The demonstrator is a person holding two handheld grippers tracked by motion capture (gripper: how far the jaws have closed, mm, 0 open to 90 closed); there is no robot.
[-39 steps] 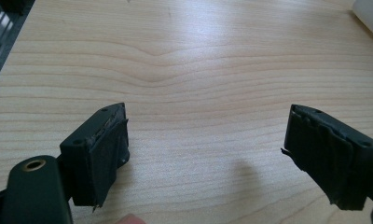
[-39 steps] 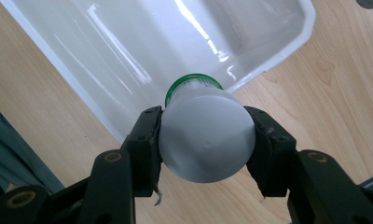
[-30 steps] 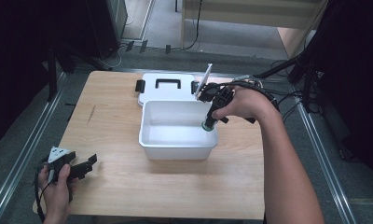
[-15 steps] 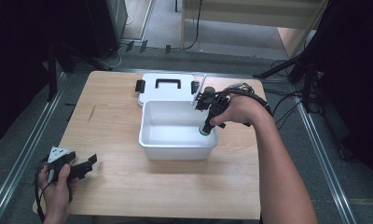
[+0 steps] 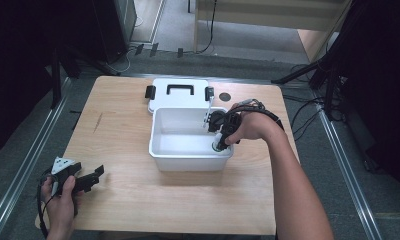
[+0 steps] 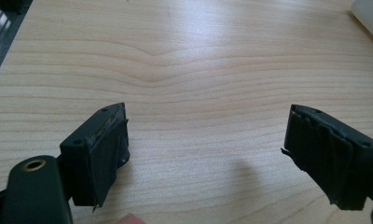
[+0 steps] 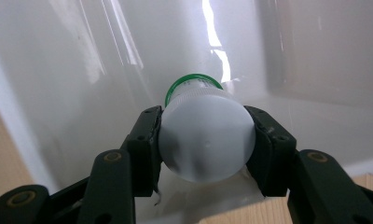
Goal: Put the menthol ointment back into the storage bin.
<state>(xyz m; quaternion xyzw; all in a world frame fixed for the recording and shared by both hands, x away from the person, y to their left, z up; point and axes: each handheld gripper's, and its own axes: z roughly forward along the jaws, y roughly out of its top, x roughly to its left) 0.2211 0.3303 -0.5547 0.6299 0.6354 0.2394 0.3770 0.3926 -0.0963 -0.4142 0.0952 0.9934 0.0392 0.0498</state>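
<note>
I take this for a lab or test workshop: around the bare wooden table I see metal floor rails, black cables trailing over grey flooring, and dark stands beside it.

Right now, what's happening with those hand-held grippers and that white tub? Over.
Right hand-held gripper shut on small white bottle, green-capped, inside white tub. Left hand-held gripper open over bare table. Nothing in the way.
</note>
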